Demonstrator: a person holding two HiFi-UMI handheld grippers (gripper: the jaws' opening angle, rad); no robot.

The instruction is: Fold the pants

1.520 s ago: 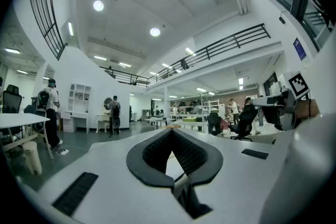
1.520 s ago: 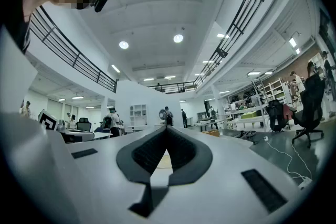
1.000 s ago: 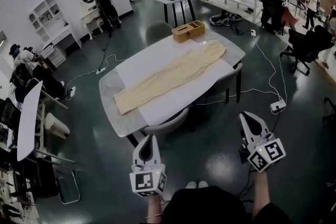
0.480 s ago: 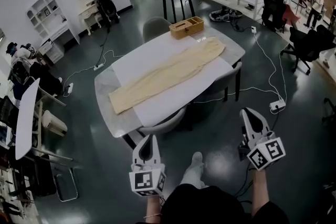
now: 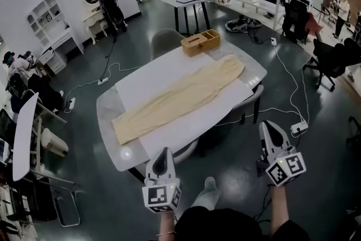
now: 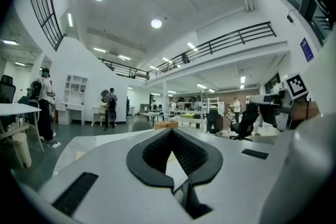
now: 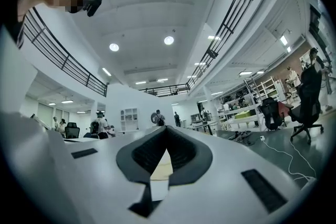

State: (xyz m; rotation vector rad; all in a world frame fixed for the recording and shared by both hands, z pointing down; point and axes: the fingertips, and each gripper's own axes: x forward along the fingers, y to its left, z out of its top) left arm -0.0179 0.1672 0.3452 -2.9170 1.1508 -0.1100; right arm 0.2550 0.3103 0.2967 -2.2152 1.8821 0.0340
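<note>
Pants (image 5: 175,100): pale yellow, spread flat at full length on the white sheet (image 5: 146,79) covering the table (image 5: 113,115). They run from the near left corner toward the wooden box (image 5: 201,42) at the far end, and they are not folded yet.
Change: the table and pants sit nearer and larger below me than a second ago. Both grippers have come forward with me. One shoe (image 5: 207,192) now shows stepping out between my arms.
Left gripper (image 5: 163,150): jaws closed tip to tip with nothing between them. I hold it in the air, pointing at the table's near edge. It is close to that edge but touches neither it nor the cloth.
Right gripper (image 5: 267,123): jaws pressed together and empty. I hold it over the dark floor off the table's near right side, well apart from the pants.
</note>
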